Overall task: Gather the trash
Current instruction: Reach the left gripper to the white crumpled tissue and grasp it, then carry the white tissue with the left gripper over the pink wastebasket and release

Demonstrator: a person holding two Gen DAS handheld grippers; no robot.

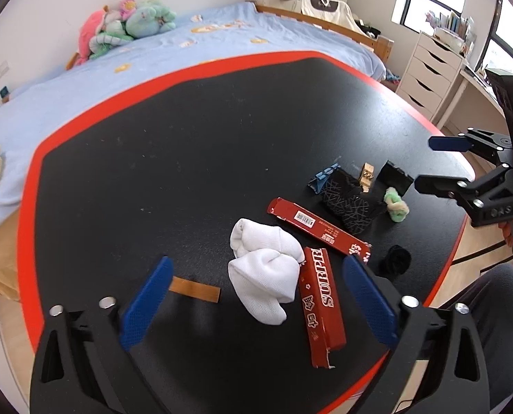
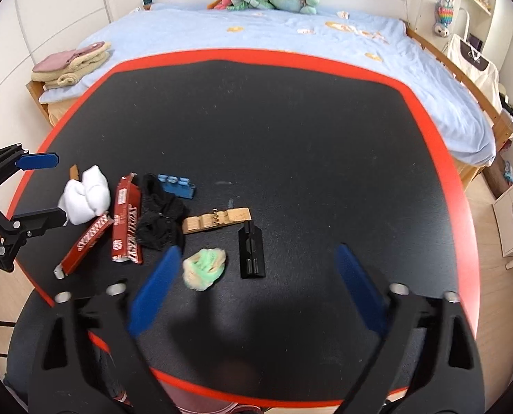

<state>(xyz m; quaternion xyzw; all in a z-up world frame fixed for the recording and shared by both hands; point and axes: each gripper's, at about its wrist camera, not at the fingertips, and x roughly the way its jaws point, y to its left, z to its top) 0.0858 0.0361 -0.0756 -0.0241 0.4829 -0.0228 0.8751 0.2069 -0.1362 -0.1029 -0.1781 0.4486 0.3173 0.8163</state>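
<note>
Red-edged table (image 2: pixel 439 158), far half bare

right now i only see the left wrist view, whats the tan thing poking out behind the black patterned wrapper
Observer: A wooden clothespin, lying flat, its metal spring showing.
Operator: is the green wad leaning on that black box
Observer: No. The green wad and the black box lie side by side, with a bare strip of table between them.
Operator: and the blue bit
Observer: A blue packet, lying flat on the far side of the black wrapper.
</note>
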